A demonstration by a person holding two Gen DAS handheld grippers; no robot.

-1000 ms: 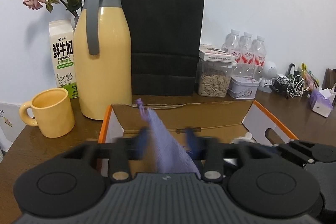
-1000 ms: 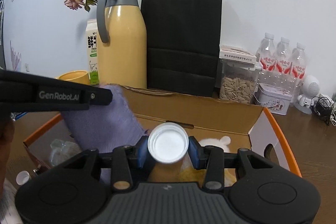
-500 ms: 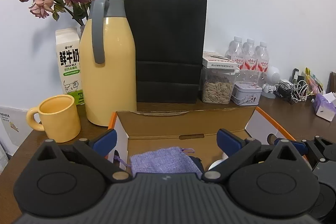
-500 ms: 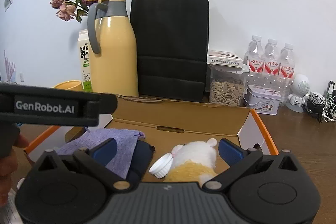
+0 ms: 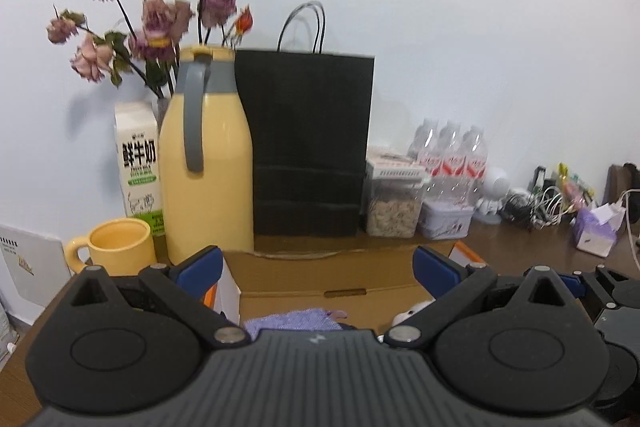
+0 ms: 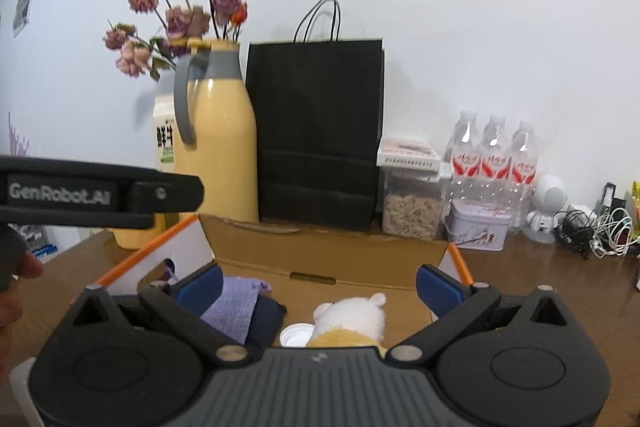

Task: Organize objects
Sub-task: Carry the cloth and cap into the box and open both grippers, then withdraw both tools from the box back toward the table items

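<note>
An open cardboard box (image 6: 320,247) with orange edges sits on the wooden table in front of both grippers. Inside lie a purple cloth pouch (image 6: 232,301), a dark blue item (image 6: 264,319) under it, a white bottle cap (image 6: 296,335) and a white and yellow plush toy (image 6: 352,319). My right gripper (image 6: 318,287) is open and empty above the box's near side. My left gripper (image 5: 316,269) is open and empty above the box (image 5: 320,275); the pouch (image 5: 292,319) shows just past its body.
Behind the box stand a yellow thermos jug (image 5: 208,163), a black paper bag (image 5: 308,147), a milk carton (image 5: 138,163), a yellow mug (image 5: 116,247), dried flowers (image 5: 156,11), a seed jar (image 5: 394,203), a tin (image 5: 448,221) and water bottles (image 5: 452,151). Cables and a tissue pack (image 5: 596,235) lie at the right.
One second ago the left gripper held the purple pouch and the right held the white cap. Both opened and dropped them into the box, then both rose and drew back.
</note>
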